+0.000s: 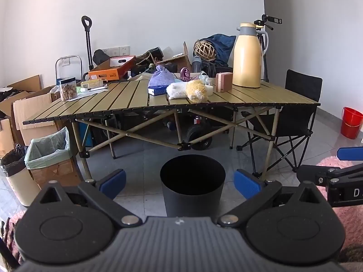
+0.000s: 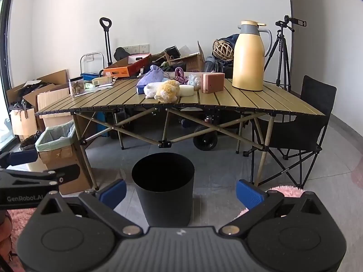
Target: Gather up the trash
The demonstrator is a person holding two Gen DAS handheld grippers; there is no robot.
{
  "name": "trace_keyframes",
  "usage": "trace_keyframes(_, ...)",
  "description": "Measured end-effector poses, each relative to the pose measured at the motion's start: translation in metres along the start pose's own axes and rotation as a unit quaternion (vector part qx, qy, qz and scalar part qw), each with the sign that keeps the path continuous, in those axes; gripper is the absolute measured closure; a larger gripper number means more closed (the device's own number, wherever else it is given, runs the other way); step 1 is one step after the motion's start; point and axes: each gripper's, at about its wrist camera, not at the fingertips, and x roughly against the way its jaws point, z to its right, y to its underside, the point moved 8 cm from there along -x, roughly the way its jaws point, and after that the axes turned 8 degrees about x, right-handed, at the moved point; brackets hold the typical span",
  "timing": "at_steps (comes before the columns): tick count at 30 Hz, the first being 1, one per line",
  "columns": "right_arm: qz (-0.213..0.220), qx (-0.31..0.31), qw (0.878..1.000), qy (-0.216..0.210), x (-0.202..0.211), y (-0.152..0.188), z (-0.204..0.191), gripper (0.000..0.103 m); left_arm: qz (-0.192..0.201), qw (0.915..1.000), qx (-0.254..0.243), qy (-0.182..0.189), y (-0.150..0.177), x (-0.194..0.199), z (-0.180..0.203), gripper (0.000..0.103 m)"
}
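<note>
both spread wide and empty: left gripper (image 1: 180,181), right gripper (image 2: 181,191). hovering just short of the black bin (image 1: 192,182), on the floor before the folding table (image 1: 226,100). probably light, stiff-walled; best pinched at the rim.

Bin (image 1: 192,185) on floor before table (image 1: 127,100); jug (image 1: 247,55) on table, right

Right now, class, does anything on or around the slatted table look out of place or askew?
Yes: behind the table, an orange box lies tilted on heaped clutter, and opened cardboard boxes crowd the left corner.
</note>
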Motion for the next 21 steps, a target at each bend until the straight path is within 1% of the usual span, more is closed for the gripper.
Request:
trace_keyframes(1,0.000,0.000,1.000,0.000,0.0003,0.0001,0.0000,0.000,0.000,1.0000,0.001,-0.002,-0.0001,0.0004,-0.0011,0.000)
trace_keyframes(2,0.001,0.000,1.000,0.000,0.0006,0.0002,0.0000,0.000,-0.005,0.9999,-0.014,-0.007,0.0001,-0.0028,0.0059,0.000)
trace_keyframes(3,0.001,-0.001,1.000,0.000,0.0008,0.0003,0.0000,0.000,-0.001,1.0000,-0.002,0.003,0.0015,-0.0016,-0.0002,0.000)
trace_keyframes(5,0.001,-0.002,1.000,-0.001,0.0013,0.0006,0.0000,0.000,-0.001,1.0000,-0.001,0.006,0.0013,-0.0007,-0.0029,0.000)
trace_keyframes(6,0.001,-0.002,1.000,-0.001,0.0014,0.0008,0.0001,0.000,-0.001,1.0000,-0.003,0.006,0.0008,0.0020,0.0029,0.000)
trace_keyframes(21,0.003,-0.002,1.000,0.000,0.0007,0.0025,0.0004,0.000,0.000,1.0000,-0.005,0.006,-0.0001,0.0024,0.0009,0.000)
